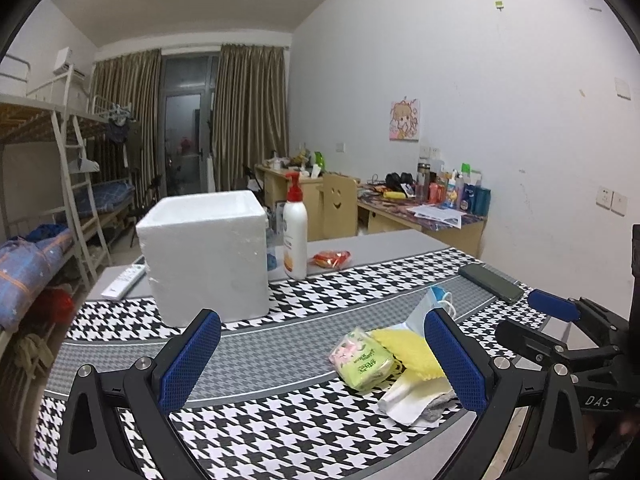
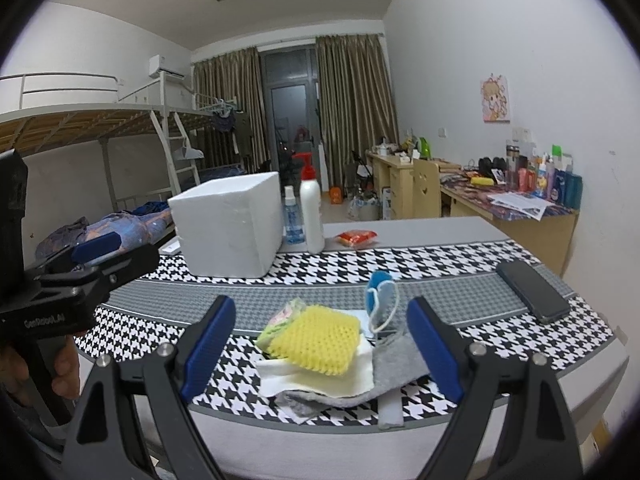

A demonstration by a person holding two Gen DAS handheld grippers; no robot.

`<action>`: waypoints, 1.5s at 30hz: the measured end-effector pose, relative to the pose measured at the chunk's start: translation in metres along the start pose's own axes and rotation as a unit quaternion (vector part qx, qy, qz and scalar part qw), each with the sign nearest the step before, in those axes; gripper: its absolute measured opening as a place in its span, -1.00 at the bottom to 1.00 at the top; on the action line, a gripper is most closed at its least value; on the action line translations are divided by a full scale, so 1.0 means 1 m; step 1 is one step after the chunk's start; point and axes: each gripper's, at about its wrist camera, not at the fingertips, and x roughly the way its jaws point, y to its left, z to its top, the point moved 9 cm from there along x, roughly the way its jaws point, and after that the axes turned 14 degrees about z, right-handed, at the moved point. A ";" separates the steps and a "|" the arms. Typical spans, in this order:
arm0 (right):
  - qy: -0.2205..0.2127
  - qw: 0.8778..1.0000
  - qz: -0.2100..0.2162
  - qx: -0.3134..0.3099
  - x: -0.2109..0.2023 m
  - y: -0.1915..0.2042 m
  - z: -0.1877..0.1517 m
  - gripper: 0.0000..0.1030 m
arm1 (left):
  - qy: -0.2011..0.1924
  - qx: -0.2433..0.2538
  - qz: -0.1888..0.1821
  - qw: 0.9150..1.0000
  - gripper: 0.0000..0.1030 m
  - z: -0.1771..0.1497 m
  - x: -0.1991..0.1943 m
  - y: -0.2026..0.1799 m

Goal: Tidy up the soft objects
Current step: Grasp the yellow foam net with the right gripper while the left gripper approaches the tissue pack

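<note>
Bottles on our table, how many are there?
2. The white pump bottle stands beside the foam box; a small clear spray bottle sits between them. More could hide behind the box.

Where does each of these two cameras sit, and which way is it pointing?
Left wrist: rides the left gripper, facing over the table toward the foam box; its blue fingers show open, with the right gripper at the right edge.
Right wrist: rides the right gripper, open, over the yellow sponge; the left gripper shows at left.
Shared: box, sponge, pump bottle, phone.
</note>
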 end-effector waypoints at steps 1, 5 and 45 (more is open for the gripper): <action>0.000 1.000 0.002 0.004 0.001 -0.002 0.000 0.75 | 0.003 -0.001 0.000 1.000 0.98 0.000 0.002 0.000; 0.009 1.000 0.000 0.012 0.006 -0.010 -0.003 0.75 | 0.019 0.002 -0.003 1.000 0.98 -0.004 0.014 -0.005; 0.122 0.992 0.017 -0.036 0.065 -0.008 -0.050 0.74 | 0.123 0.034 -0.010 0.992 0.98 -0.048 0.073 -0.015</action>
